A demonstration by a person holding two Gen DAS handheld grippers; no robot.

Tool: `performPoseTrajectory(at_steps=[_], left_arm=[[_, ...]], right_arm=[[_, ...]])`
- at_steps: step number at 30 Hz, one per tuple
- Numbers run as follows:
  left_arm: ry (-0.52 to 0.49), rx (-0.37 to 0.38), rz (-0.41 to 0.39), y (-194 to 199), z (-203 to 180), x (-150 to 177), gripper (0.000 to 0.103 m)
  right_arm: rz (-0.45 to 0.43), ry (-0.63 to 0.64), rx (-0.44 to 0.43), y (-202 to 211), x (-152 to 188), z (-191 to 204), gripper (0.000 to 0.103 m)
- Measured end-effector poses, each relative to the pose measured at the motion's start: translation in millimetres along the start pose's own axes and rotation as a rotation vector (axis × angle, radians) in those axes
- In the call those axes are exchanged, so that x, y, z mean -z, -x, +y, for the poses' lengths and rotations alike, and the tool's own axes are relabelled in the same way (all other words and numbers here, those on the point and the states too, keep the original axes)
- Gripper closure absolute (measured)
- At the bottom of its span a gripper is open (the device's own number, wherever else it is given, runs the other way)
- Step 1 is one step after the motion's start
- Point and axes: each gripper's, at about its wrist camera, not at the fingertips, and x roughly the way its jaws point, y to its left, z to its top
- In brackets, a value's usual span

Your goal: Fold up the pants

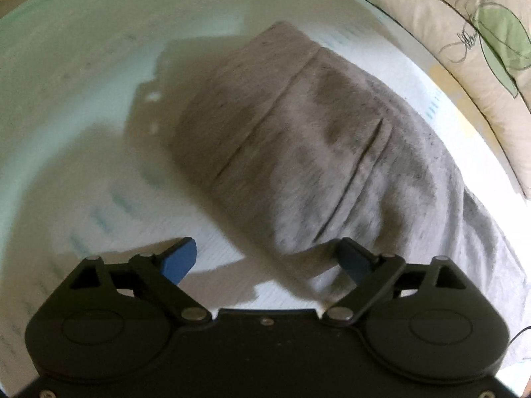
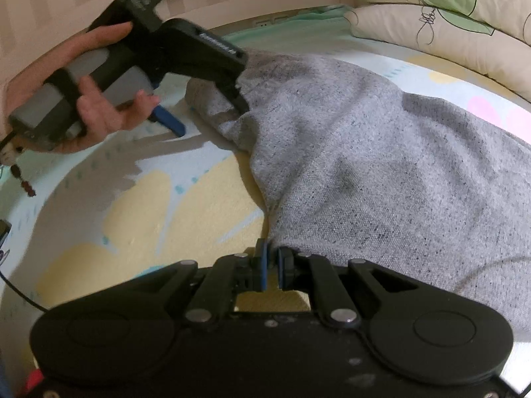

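Observation:
Grey pants (image 1: 298, 132) lie on the patterned bed sheet (image 1: 83, 99), their far end folded into a thick band. My left gripper (image 1: 265, 258) points down over the near corner of that band. It is open wide, the fabric lies between its blue fingers, and the pads do not press on it. The right wrist view shows the same left gripper (image 2: 209, 116) in a person's hand (image 2: 93, 116), straddling the folded end of the pants (image 2: 365, 165). My right gripper (image 2: 270, 265) is shut on the pants' near edge, low over the sheet (image 2: 149, 205).
Cream pillows with green leaf prints (image 2: 431, 33) line the right side of the bed, close to the pants, and show as pillows (image 1: 464, 49) in the left wrist view too. A slatted headboard (image 2: 232, 0) stands behind. A thin cable (image 2: 20, 288) trails at the left.

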Motion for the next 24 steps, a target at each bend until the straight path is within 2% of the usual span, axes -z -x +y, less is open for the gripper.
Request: performPoseTrajectory(at_steps=[2,6,11,12,14,15,16,17,19,21,24], left_arm=[[0.048,0.037,-0.020,2.6,11.1,6.0,0.011],[0.171,0.100,-0.057,1.8,26.4,-3.6,0.010],[0.211,0.165,-0.089,-8.4,19.3,-20.3,0.009],[0.220,0.158,-0.086,-13.4,16.6,-23.7,0.004],[0.204,0.124,-0.088,-18.6,9.0,-27.1,0.004],[0.201,0.102,-0.113,-16.6,5.2,-27.4,0.014],[0.197,0.074,-0.129,-15.3,0.3,-28.9,0.029],[0.171,0.029,-0.135,-14.0,-4.0,-28.5,0.035],[0.086,0.007,-0.143,-12.2,-11.0,-27.0,0.051],[0.013,-0.008,-0.149,-7.4,-16.0,-26.4,0.055],[-0.033,-0.048,-0.157,-0.6,-27.6,-27.0,0.058]], right_arm=[[-0.002,-0.002,-0.003,-0.5,0.1,-0.6,0.095],[-0.004,-0.004,-0.006,-1.6,0.6,-1.6,0.095],[0.000,-0.002,-0.008,-2.2,0.0,-1.8,0.095],[-0.001,-0.004,-0.009,-2.4,0.1,-2.1,0.095],[-0.002,-0.009,-0.008,-2.7,-0.1,-2.1,0.095],[-0.003,-0.010,-0.008,-3.0,0.0,-2.0,0.095],[-0.003,-0.010,-0.008,-3.3,0.0,-1.6,0.095],[-0.003,-0.009,-0.007,-3.3,-0.2,-1.6,0.095],[0.001,-0.010,-0.008,-3.8,-1.1,-1.8,0.095],[0.004,-0.002,-0.007,-4.4,-1.7,-1.7,0.095],[0.009,0.005,-0.002,-4.9,-2.0,-1.5,0.095]])
